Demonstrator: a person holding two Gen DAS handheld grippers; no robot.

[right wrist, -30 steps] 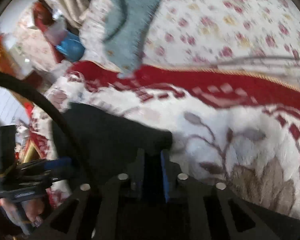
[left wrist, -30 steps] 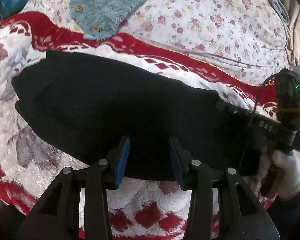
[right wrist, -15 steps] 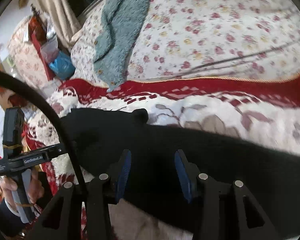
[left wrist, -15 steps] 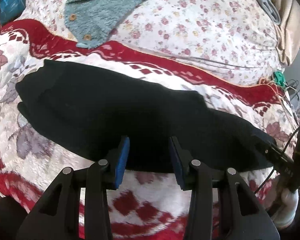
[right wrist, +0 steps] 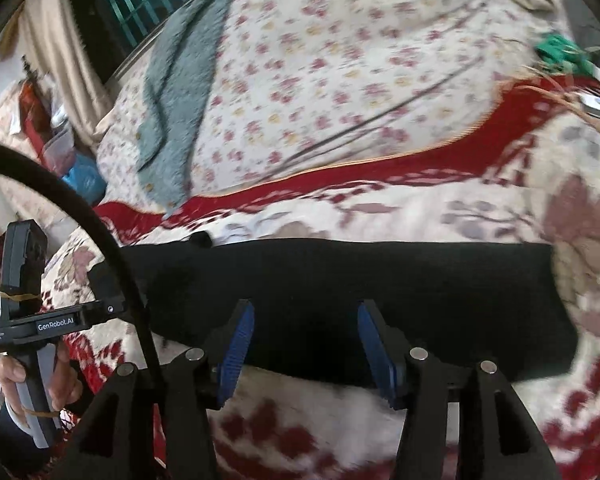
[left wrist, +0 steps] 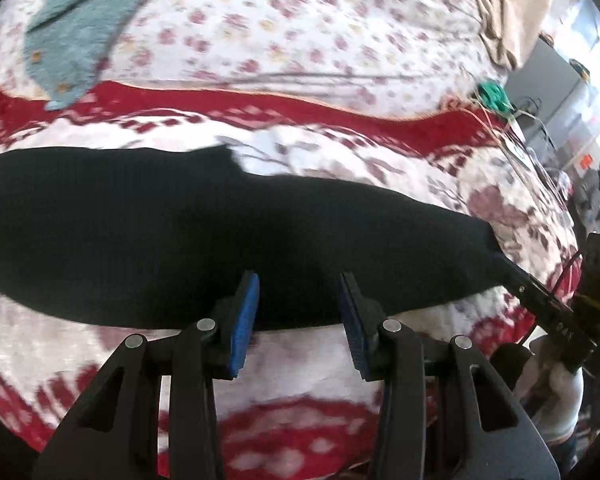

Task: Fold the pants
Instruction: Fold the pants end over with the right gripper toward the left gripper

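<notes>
Pants (left wrist: 228, 240) flat on blanket (left wrist: 312, 364), both tongs empty.
My left tongs (left wrist: 298, 312) are parted; right tongs (right wrist: 306, 344) just opening, nothing between, pants at 12.

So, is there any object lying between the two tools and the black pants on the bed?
Nothing visible stands in the way. The long black knitted pants lie flat on the red and white flowered blanket, directly ahead of the open left tool and the open right tool. The grey-green fleece garment lies well behind them.

Black grippers (left wrist: 299, 314), blue ribbed pads (left wrist: 244, 322), seemingly a white glove (left wrist: 556, 396)
</notes>
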